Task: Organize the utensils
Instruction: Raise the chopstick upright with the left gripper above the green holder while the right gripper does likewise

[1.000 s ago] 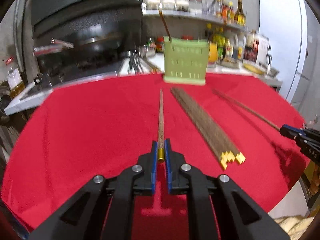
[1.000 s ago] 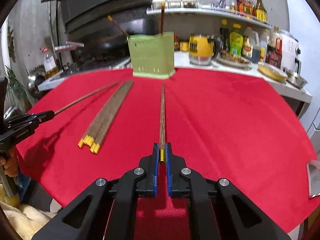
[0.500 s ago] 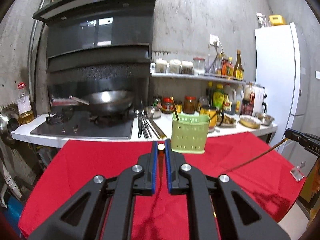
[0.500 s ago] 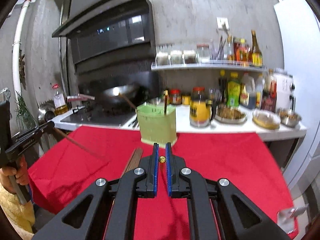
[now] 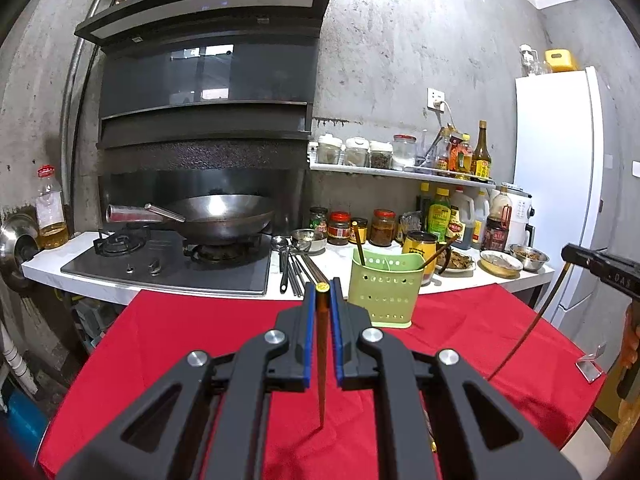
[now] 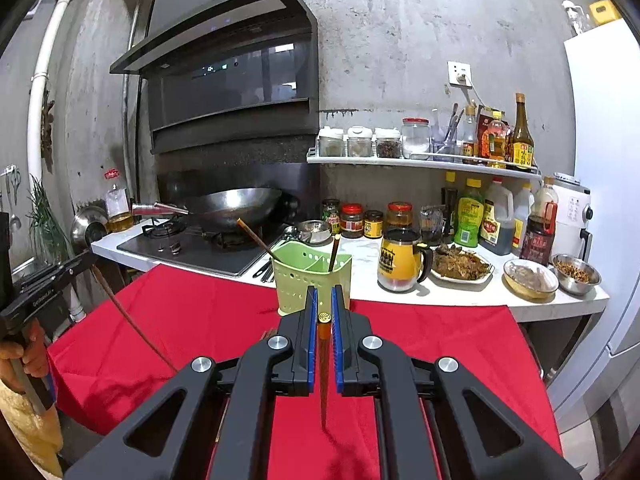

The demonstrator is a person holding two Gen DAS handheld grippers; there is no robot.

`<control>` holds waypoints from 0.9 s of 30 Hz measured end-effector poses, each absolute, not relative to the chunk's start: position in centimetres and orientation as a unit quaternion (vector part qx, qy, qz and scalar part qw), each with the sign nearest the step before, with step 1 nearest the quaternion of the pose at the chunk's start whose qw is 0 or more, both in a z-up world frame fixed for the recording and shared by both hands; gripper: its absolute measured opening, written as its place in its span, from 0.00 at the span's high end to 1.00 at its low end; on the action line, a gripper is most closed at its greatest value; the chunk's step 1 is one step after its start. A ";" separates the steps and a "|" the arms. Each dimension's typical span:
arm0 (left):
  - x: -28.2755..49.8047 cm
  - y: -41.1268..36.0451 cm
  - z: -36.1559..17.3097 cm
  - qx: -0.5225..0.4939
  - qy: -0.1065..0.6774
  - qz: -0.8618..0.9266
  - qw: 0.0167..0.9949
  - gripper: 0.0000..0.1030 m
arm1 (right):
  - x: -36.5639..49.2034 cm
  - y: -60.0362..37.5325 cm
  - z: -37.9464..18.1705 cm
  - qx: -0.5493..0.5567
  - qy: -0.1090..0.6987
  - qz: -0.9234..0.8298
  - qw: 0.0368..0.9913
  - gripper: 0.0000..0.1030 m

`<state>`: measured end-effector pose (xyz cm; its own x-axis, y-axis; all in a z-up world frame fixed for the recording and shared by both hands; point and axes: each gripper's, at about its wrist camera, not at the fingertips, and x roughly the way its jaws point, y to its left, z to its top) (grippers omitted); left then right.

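My left gripper [image 5: 322, 292] is shut on the gold-capped end of a brown chopstick [image 5: 321, 360] that hangs tip-down over the red cloth [image 5: 180, 340]. My right gripper [image 6: 324, 300] is shut the same way on a second chopstick [image 6: 323, 380]. The green perforated holder [image 5: 384, 292] [image 6: 312, 280] stands at the cloth's far edge, just beyond both grippers, with two chopsticks leaning in it. In each wrist view the other gripper shows at the side: the right gripper [image 5: 600, 270] and the left gripper [image 6: 52, 276], each with its chopstick dangling. The tips of the loose chopstick bundle [image 6: 269, 334] peek out beside my right fingers.
Behind the cloth runs a white counter [image 6: 540, 308] with a gas hob and wok [image 5: 224, 220], spoons and chopsticks [image 5: 294, 268], jars, a yellow mug [image 6: 398, 264], a plate of food [image 6: 460, 266] and metal bowls. A white fridge [image 5: 560, 184] stands at the right.
Both grippers have risen from the cloth, each taking its chopstick along. The chopsticks lay flat pointing at the holder; now they hang tip-down. Both views tilted up toward the kitchen wall.
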<state>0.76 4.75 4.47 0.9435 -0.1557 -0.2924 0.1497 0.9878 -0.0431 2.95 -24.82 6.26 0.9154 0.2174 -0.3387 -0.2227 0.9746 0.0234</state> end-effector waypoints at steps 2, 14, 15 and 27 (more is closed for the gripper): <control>0.8 4.7 4.5 -0.007 0.147 -0.077 0.986 0.94 | 3.1 -24.6 6.2 -0.012 0.172 0.111 0.979 0.93; 3.8 4.5 -0.3 0.005 0.235 -0.080 0.969 0.93 | 7.4 -23.9 -1.4 0.000 0.290 0.114 0.950 0.93; 4.1 4.5 -0.9 0.001 0.249 -0.086 0.965 0.93 | 7.5 -23.8 -2.0 0.000 0.297 0.114 0.948 0.93; 4.1 3.3 -2.9 0.013 0.288 -0.101 0.952 0.94 | 7.4 -23.5 -2.5 -0.011 0.305 0.109 0.946 0.94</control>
<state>4.10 3.31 -2.87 0.8137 -0.1841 -0.5513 0.1995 0.9794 -0.0326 7.35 -23.46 -2.54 0.7907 0.1997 -0.5787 -0.2128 0.9760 0.0461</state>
